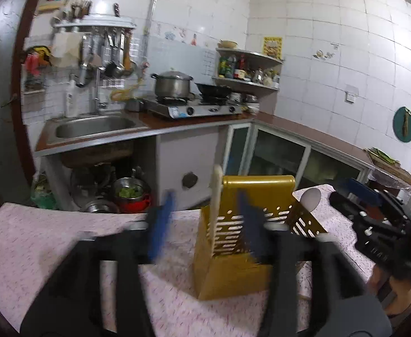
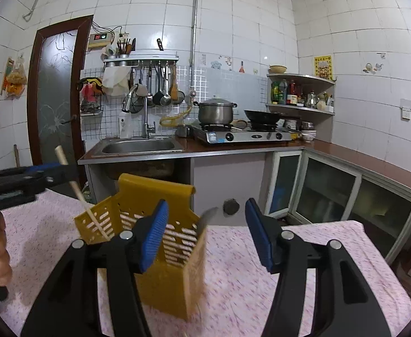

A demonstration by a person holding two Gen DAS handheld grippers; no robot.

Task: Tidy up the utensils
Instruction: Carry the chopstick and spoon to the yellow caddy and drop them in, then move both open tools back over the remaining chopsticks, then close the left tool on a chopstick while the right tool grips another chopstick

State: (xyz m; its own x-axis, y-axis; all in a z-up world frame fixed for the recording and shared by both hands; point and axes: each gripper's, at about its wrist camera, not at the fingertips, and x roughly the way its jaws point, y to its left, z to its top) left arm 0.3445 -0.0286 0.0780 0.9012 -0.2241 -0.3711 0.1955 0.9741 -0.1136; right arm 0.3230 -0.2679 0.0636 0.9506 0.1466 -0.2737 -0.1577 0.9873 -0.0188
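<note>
A yellow slotted utensil holder (image 1: 233, 241) stands on the pink tablecloth (image 1: 50, 230), also in the right wrist view (image 2: 174, 255). A pale wooden stick (image 1: 216, 196) leans in its left compartment, also in the right wrist view (image 2: 81, 196). A white spoon (image 1: 310, 198) rests at the holder's right side, blurred as a grey shape in the right wrist view (image 2: 208, 217). My left gripper (image 1: 205, 213) is open and empty just before the holder. My right gripper (image 2: 205, 230) is open and empty over the holder's right edge. The other gripper shows at the right (image 1: 374, 216) and at the left (image 2: 22, 179).
Beyond the table's far edge is a kitchen counter with a sink (image 2: 140, 147), a gas stove (image 2: 244, 134) bearing a pot and a wok, and a corner shelf (image 2: 301, 95). Pots (image 1: 129, 196) sit under the sink. Glass cabinet doors (image 2: 329, 188) run along the right.
</note>
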